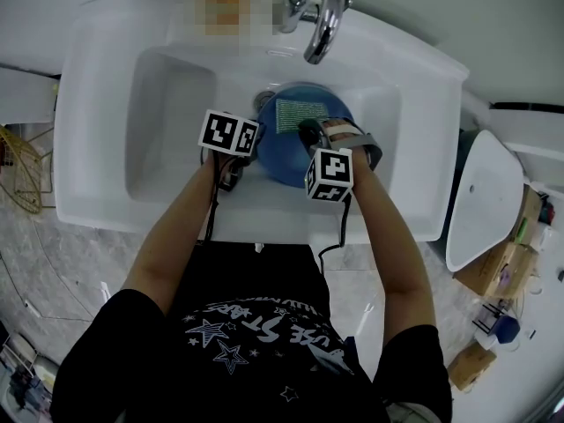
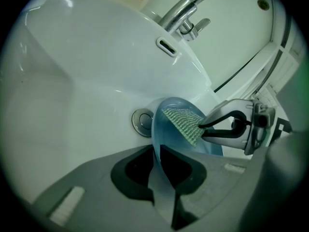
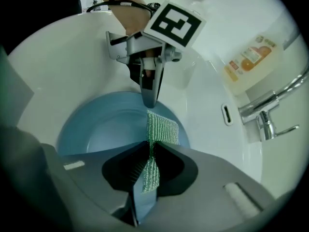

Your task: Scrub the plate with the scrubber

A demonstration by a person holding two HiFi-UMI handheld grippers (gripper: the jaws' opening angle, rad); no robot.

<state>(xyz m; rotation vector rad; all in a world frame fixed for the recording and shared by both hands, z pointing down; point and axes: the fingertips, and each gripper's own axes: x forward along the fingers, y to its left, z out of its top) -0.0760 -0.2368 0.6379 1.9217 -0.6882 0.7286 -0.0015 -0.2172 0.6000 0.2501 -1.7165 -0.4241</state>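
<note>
A blue plate (image 1: 286, 152) stands tilted in the white sink basin (image 1: 167, 104), near the drain. My left gripper (image 1: 236, 167) is shut on the plate's rim (image 2: 157, 144), holding it on edge. My right gripper (image 1: 310, 136) is shut on a green mesh scrubber (image 3: 161, 127), which lies flat against the plate's inner face (image 3: 104, 129). In the left gripper view the scrubber (image 2: 183, 123) shows pressed on the plate with the right gripper (image 2: 203, 125) behind it. In the right gripper view the left gripper (image 3: 148, 100) pinches the plate's far edge.
A chrome faucet (image 1: 319, 11) arches over the basin's back. The drain plug (image 2: 142, 122) sits just left of the plate. An orange-labelled soap bottle (image 3: 251, 57) stands on the sink's rim. A white bin (image 1: 480, 196) and boxes (image 1: 498, 267) stand on the floor at right.
</note>
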